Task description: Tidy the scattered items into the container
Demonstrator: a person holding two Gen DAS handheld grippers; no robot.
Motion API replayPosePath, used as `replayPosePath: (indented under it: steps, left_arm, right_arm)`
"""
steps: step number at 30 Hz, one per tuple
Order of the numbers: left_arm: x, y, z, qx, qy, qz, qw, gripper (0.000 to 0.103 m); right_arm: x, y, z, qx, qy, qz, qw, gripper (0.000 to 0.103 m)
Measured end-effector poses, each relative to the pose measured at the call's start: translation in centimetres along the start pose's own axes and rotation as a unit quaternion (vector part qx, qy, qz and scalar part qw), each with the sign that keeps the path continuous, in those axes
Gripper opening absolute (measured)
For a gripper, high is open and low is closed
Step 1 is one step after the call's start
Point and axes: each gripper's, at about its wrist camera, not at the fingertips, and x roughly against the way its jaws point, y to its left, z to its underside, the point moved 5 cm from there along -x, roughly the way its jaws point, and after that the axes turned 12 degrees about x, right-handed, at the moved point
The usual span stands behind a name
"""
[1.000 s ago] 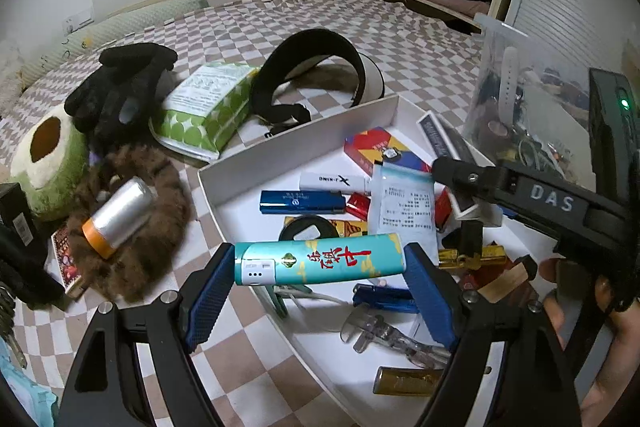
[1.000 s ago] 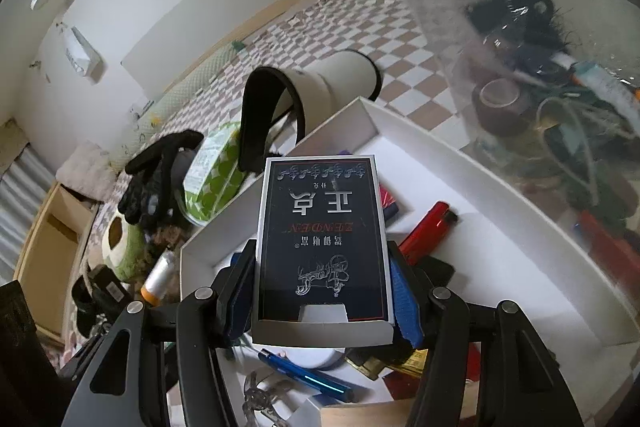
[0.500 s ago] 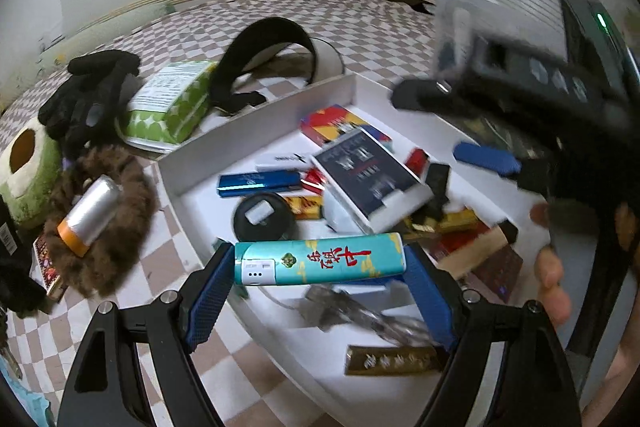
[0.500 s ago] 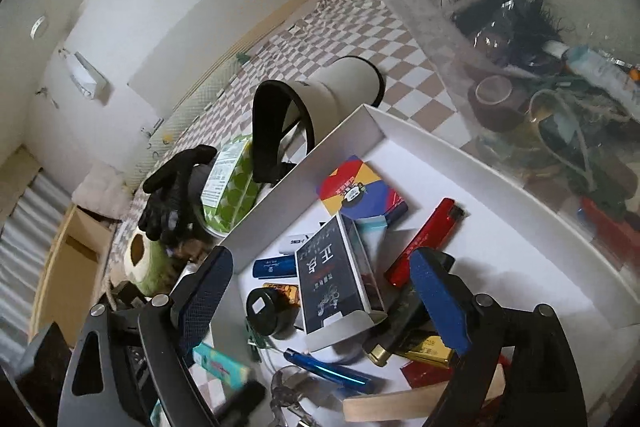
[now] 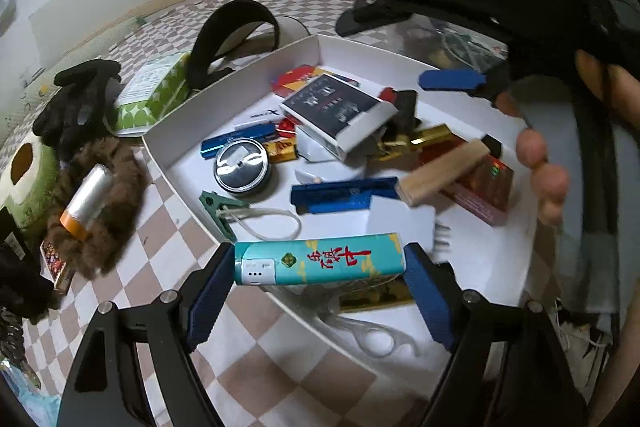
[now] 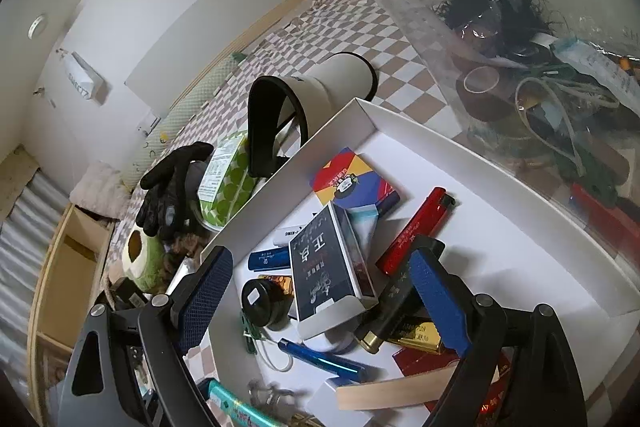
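Left fingers [image 5: 319,263] clamp one teal box [image 5: 319,259]; right fingers [image 6: 320,301] spread, empty, over one tray [image 6: 500,195].

Readable lettering – a few packs and one gripper body

The right gripper [image 5: 452,81] carries "DAS" moulded on its black housing. The teal box [image 5: 320,259] shows red Chinese characters that I cannot make out exactly. The dark box [image 6: 328,267] reads "王点" in pale characters. The white lighter [image 5: 260,115] bears an "X" with small lettering ending "-KING" – other labels are too small or blurred to read.
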Motion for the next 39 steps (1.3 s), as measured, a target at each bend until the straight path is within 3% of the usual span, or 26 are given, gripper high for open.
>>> replayPosePath:
  steps: [7, 14, 18, 29, 33, 39]
  left_arm:
    - [0.8, -0.9, 0.8, -0.009, 0.002, 0.037, 0.9993, 0.084]
    - [0.9, -1.8, 1.1, -0.009, 0.008, 0.049, 0.9987, 0.084]
    - [1.1, -2.1, 1.2, -0.006, 0.007, 0.053, 0.9986, 0.095]
    - [1.6, -1.7, 1.1, 0.017, 0.000, 0.049, 0.9987, 0.095]
    - [2.2, -1.4, 1.0, 0.029, -0.010, 0.044, 0.9985, 0.102]
    - [3.4, -1.0, 1.0, 0.055, -0.025, 0.033, 0.9976, 0.102]
  right_arm:
    - [0.1, 0.2, 0.1, 0.001, -0.002, -0.005, 1.000, 0.090]
    - [0.1, 0.3, 0.3, 0.002, 0.000, -0.006, 1.000, 0.090]
    - [0.1, 0.2, 0.3, 0.003, 0.000, -0.002, 1.000, 0.090]
    - [0.7, 0.0, 0.4, 0.005, 0.000, 0.008, 1.000, 0.090]
    - [1.5, 0.3, 0.4, 0.014, -0.006, 0.015, 1.000, 0.091]
    - [2.7, 0.6, 0.6, 0.023, -0.012, 0.025, 0.999, 0.092]
